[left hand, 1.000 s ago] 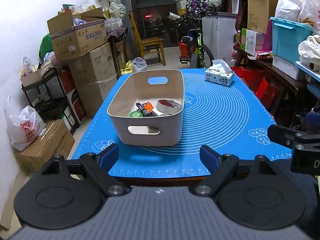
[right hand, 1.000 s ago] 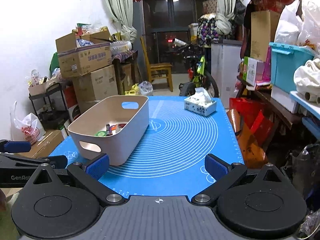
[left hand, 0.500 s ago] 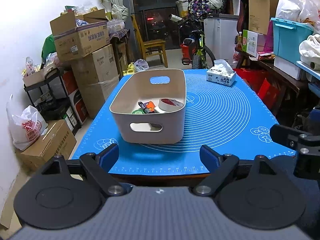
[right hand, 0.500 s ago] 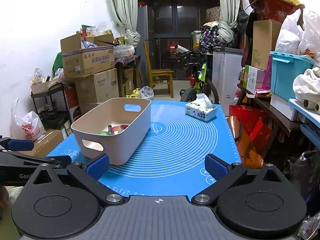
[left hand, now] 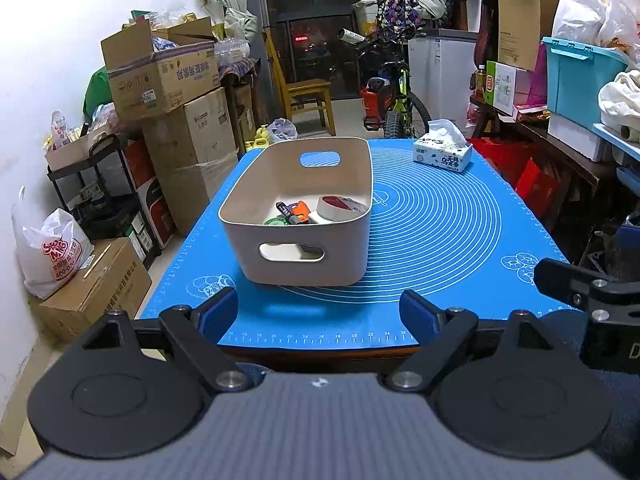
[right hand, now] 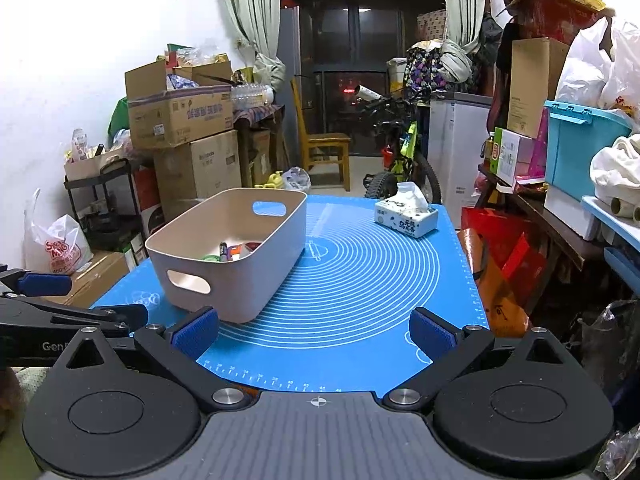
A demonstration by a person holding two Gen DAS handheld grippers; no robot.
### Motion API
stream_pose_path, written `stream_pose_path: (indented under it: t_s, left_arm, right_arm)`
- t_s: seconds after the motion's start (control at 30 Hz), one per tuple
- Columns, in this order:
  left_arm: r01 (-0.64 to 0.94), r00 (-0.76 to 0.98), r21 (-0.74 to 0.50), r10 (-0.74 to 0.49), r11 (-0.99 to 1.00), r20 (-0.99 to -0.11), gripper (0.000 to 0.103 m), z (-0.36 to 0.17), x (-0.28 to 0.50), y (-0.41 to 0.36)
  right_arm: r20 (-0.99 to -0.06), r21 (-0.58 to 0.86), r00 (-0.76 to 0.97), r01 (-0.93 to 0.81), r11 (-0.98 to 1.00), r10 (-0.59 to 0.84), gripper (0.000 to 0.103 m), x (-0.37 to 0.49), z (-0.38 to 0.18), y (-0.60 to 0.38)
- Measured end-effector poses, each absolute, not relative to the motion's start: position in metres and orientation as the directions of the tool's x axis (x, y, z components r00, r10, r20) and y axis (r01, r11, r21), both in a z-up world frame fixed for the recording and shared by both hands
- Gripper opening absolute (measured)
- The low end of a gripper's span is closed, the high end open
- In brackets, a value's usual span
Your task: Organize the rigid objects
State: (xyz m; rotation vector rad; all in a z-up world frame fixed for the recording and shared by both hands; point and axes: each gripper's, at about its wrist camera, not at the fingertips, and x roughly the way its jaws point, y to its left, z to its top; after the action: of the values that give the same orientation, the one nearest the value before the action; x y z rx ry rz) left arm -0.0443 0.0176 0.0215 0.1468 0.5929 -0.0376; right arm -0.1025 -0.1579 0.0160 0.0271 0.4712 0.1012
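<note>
While apart from the bin [left hand: 304,256], both grippers' fingers [left hand: 219,312] wide.

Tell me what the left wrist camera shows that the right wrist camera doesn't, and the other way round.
Only the left wrist view looks down into the bin far enough to show the tape roll. It also catches the right gripper at its edge. Only the right wrist view shows the left gripper. Both share the beige bin, the tissue box and the blue mat.

Beige bin [left hand: 304,256] on the mat — tape roll [left hand: 340,209], markers [left hand: 289,213] inside.
</note>
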Motion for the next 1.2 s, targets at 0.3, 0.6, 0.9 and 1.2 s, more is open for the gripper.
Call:
stream_pose_path:
  t_s: [0.3,0.6,0.9,1.2]
  left_arm:
    - [0.078,0.825,0.12,0.003,0.99,-0.565,0.088,0.0203,-0.0444,0.0195]
    - [0.078,0.827,0.121,0.003,0.99,-0.563,0.087,0.0195,-0.0442,0.0199]
    - [0.079,0.827,0.122,0.003,0.989,-0.563,0.088,0.0191,-0.0442,0.0199]
    - [0.079,0.827,0.121,0.003,0.99,-0.563,0.088,0.019,-0.044,0.0198]
  right_arm:
    - [-0.456,0.044,0.884,-0.093,0.995,0.103,0.101,-0.1022,0.0144,-0.1581]
    - [-0.456,0.044,0.884,-0.093,0.995,0.103,0.101,-0.1022,0.0145,-0.1583]
    - [-0.454,0.04,0.886,-0.092,0.995,0.1,0.101,-0.1033,0.0141,-0.1587]
    - [-0.451,0.039,0.887,-0.091,0.995,0.098,0.101,-0.1035,0.0141,-0.1591]
